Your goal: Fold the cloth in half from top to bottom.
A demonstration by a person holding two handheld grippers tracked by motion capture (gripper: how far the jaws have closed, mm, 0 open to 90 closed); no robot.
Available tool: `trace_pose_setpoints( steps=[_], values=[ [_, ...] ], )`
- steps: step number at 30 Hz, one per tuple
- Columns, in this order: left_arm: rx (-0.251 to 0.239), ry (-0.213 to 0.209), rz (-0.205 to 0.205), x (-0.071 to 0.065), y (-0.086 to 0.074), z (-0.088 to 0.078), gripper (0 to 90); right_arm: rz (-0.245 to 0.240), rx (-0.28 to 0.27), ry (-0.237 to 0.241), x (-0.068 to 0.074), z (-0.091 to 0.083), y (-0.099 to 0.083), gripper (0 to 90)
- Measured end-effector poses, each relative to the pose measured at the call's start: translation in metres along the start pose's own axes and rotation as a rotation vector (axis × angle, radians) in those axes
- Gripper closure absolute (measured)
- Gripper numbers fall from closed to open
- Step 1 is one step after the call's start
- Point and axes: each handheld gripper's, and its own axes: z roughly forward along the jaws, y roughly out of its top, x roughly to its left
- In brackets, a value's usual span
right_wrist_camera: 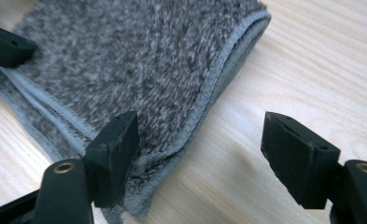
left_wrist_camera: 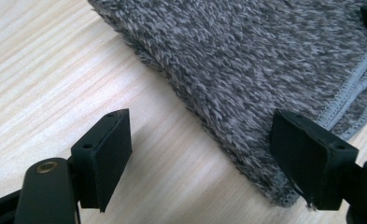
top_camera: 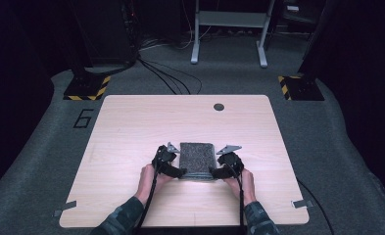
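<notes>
At the bottom centre of the high view, two sleeved forearms reach in. The left gripper [top_camera: 173,169] and right gripper [top_camera: 223,170] each have their jaws spread apart, resting at the near corners of a folded grey towel [top_camera: 197,157]. The towel lies just below the middle of the frame on the wooden tabletop [top_camera: 131,127]. Farther up, a dark round hole [top_camera: 219,106] marks the tabletop's far edge.
</notes>
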Motion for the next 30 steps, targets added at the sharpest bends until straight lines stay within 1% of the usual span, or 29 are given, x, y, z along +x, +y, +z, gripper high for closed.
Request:
trace_pose_setpoints(
  steps=[1,3,4,5,9,11,12,13,14,15,16,17,18,19,21,22,23,24,25,26,27,29,30],
  values=[
    [0.005,0.010,0.011,0.000,0.000,-0.001,21.0,-0.007,0.002,-0.007,0.000,0.001,0.000,25.3],
    [-0.001,0.024,0.005,-0.002,-0.002,0.000,20.7,-0.017,0.008,-0.014,0.001,0.003,0.000,23.7],
    [-0.003,0.021,0.010,-0.002,-0.003,0.000,20.7,-0.013,0.011,-0.016,0.002,0.004,0.000,22.8],
    [-0.012,0.024,0.000,-0.002,-0.004,0.000,20.6,-0.016,0.013,-0.021,0.002,0.006,0.000,21.5],
    [-0.023,0.022,-0.013,-0.001,-0.007,0.000,19.5,0.003,0.009,-0.012,-0.001,0.008,-0.002,18.0],
    [-0.021,0.018,-0.020,-0.001,-0.006,0.000,18.2,0.002,0.012,-0.014,-0.002,0.008,-0.002,17.6],
    [-0.018,0.023,-0.013,0.000,-0.006,-0.001,16.5,0.001,0.011,-0.011,-0.001,0.008,-0.002,17.1],
    [-0.021,0.024,-0.013,0.001,-0.005,-0.003,15.7,-0.005,0.011,-0.013,-0.002,0.007,-0.001,16.2],
    [-0.028,0.020,-0.018,0.002,-0.006,-0.005,15.5,0.010,0.002,-0.013,-0.002,0.005,0.000,15.4],
    [-0.036,0.023,-0.023,0.003,-0.006,-0.007,15.1,0.006,-0.008,-0.009,-0.003,0.002,0.000,15.2],
    [-0.039,0.025,-0.023,0.004,-0.007,-0.011,14.9,0.010,-0.009,-0.005,-0.003,0.000,0.001,14.6],
    [-0.052,0.025,-0.032,0.005,-0.007,-0.014,14.3,0.005,-0.019,-0.008,-0.004,-0.003,0.001,14.6],
    [-0.061,0.028,-0.039,0.006,-0.008,-0.017,14.0,0.020,-0.027,-0.006,-0.003,-0.007,0.001,14.6],
    [-0.067,0.029,-0.045,0.007,-0.010,-0.021,13.5,0.010,-0.040,-0.008,-0.005,-0.011,0.002,14.5],
    [-0.078,0.039,-0.046,0.011,-0.013,-0.030,11.8,0.023,-0.058,-0.012,-0.007,-0.020,0.001,14.0],
    [-0.098,0.049,-0.058,0.012,-0.016,-0.037,11.7,0.027,-0.072,-0.009,-0.009,-0.025,0.000,14.0],
    [-0.101,0.052,-0.057,0.014,-0.018,-0.040,11.5,0.030,-0.081,-0.016,-0.012,-0.031,-0.001,13.7],
    [-0.102,0.060,-0.057,0.017,-0.021,-0.046,11.2,0.041,-0.087,-0.019,-0.012,-0.034,-0.001,13.3],
    [-0.108,0.076,-0.066,0.020,-0.025,-0.054,10.5,0.030,-0.096,-0.019,-0.016,-0.039,-0.003,13.3],
    [-0.125,0.089,-0.076,0.022,-0.029,-0.060,9.6,0.040,-0.106,-0.029,-0.018,-0.045,-0.006,13.1],
    [-0.131,0.105,-0.083,0.025,-0.033,-0.066,9.0,0.040,-0.108,-0.037,-0.021,-0.050,-0.009,12.8],
    [-0.132,0.135,-0.089,0.033,-0.042,-0.077,8.6,0.053,-0.118,-0.054,-0.026,-0.058,-0.015,12.3],
    [-0.132,0.140,-0.101,0.037,-0.047,-0.081,8.6,0.056,-0.123,-0.064,-0.029,-0.062,-0.019,12.1]
  ],
)
